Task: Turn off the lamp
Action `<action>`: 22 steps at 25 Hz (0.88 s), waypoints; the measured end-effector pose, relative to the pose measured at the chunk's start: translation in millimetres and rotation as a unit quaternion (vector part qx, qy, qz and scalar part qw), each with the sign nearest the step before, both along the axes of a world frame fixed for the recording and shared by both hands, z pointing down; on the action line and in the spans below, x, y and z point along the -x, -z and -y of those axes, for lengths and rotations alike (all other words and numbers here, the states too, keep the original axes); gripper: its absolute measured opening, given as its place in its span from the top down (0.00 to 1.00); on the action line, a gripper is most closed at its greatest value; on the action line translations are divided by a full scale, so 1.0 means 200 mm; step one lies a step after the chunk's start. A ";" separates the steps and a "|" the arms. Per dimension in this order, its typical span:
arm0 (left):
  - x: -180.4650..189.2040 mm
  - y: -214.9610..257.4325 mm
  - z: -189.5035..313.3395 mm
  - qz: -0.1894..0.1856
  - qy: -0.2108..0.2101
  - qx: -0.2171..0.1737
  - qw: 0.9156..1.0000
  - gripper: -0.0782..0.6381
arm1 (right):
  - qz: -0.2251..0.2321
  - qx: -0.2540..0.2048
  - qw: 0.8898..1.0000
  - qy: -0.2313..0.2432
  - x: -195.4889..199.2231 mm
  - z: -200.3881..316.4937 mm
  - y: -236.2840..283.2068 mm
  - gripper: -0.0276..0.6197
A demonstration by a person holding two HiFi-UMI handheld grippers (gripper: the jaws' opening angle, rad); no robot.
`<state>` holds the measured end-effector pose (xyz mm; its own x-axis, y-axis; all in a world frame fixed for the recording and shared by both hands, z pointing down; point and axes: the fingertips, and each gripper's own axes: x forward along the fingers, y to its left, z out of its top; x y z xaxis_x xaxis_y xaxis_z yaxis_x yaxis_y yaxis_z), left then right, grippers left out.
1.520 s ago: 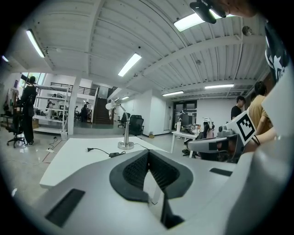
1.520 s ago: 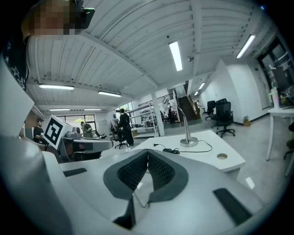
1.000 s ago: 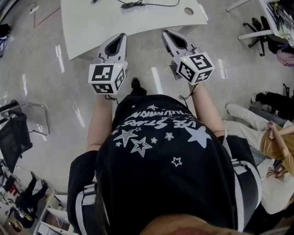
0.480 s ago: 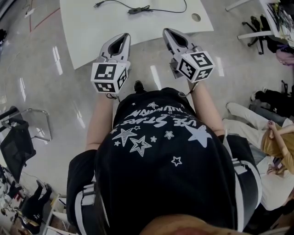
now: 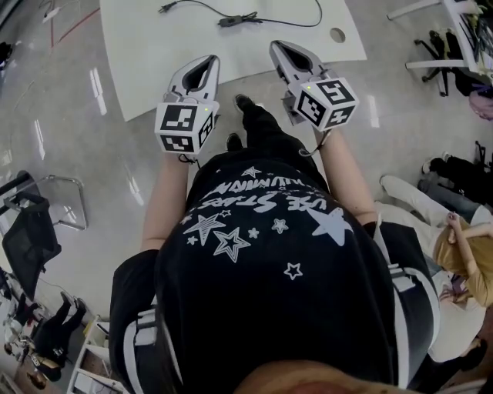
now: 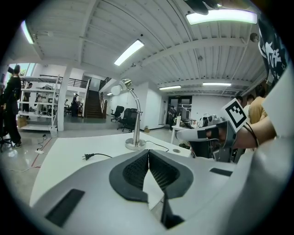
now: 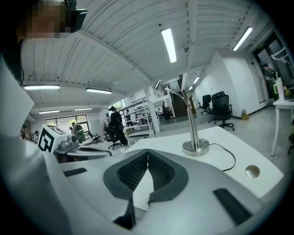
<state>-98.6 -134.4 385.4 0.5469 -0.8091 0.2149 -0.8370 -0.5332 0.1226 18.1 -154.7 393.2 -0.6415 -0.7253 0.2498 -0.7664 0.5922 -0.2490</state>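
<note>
A silver gooseneck desk lamp stands on the white table (image 5: 154, 54); its round base (image 6: 136, 144) and its head (image 6: 120, 87), which looks bright, show in the left gripper view. The right gripper view also holds the base (image 7: 195, 147) and head (image 7: 157, 86). A black cord with an inline switch (image 5: 239, 18) and a loose plug (image 6: 86, 157) lies on the tabletop. My left gripper (image 5: 208, 61) (image 6: 148, 158) and right gripper (image 5: 276, 46) (image 7: 148, 158) hover at the table's near edge, both shut and empty, short of the lamp.
A round cable hole (image 5: 337, 35) (image 7: 251, 171) sits near the table's right corner. A black chair (image 5: 27, 231) stands on the floor at the left, and a seated person (image 5: 454, 246) is at the right. Shelves and office chairs fill the far room.
Both grippers have moved forward to the table's near edge. The table sits lower in the head view, and the person's foot has stepped forward.
</note>
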 end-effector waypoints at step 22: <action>-0.03 -0.36 0.56 0.103 -0.019 0.049 0.993 0.87 | -0.017 0.051 0.996 0.067 0.18 0.59 -0.25 0.95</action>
